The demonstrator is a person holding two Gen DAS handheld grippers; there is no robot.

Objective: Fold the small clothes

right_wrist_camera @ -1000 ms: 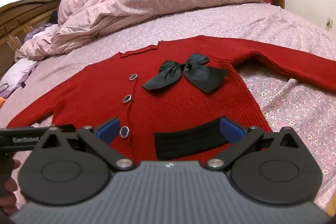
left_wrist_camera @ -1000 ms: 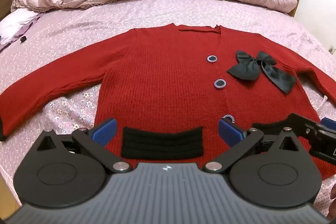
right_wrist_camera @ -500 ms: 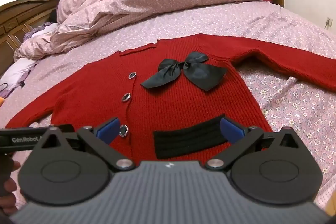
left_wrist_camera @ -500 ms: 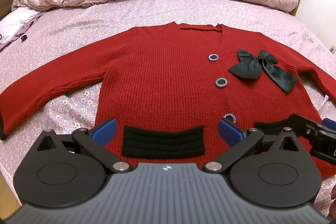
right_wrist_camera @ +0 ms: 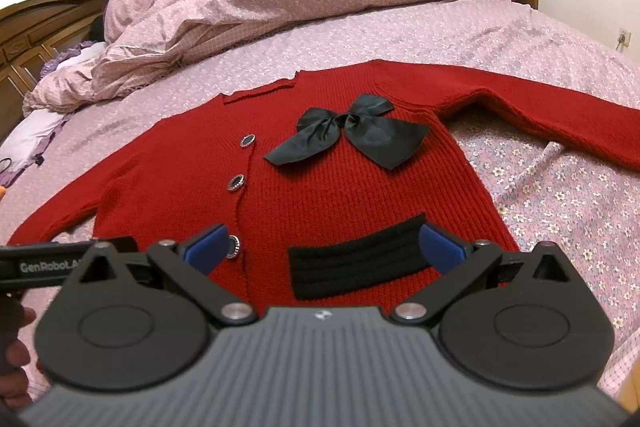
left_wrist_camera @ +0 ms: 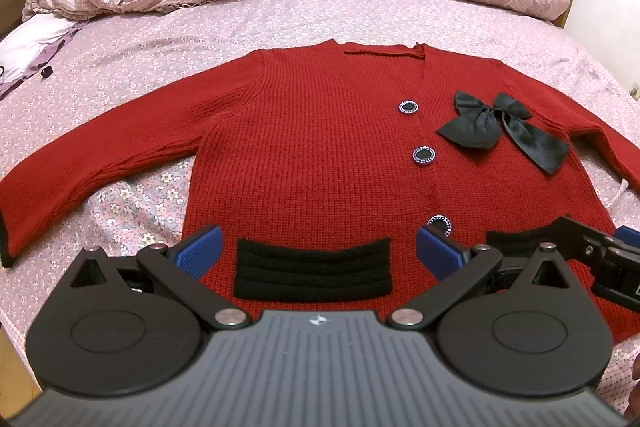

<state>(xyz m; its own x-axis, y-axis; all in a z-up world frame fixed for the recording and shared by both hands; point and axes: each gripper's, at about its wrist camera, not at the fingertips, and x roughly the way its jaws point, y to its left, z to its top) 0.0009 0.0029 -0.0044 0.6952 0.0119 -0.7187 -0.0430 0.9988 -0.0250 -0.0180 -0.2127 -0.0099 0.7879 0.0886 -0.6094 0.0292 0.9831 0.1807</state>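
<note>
A red knitted cardigan lies flat on the pink floral bed. Left tongs and right tongs hover released above its hem, grasping nothing

Left gripper: ribbed grey housing with small white emblem at centre front, flanked by two matte black round discs; black linkage arms pinned with silver screws, ending in blue finger pads. Right gripper: identical build, same grey ribbing, black discs, silver pivots, blue pads. White "GenRobot" lettering on black bar at far left of right wrist view
</note>
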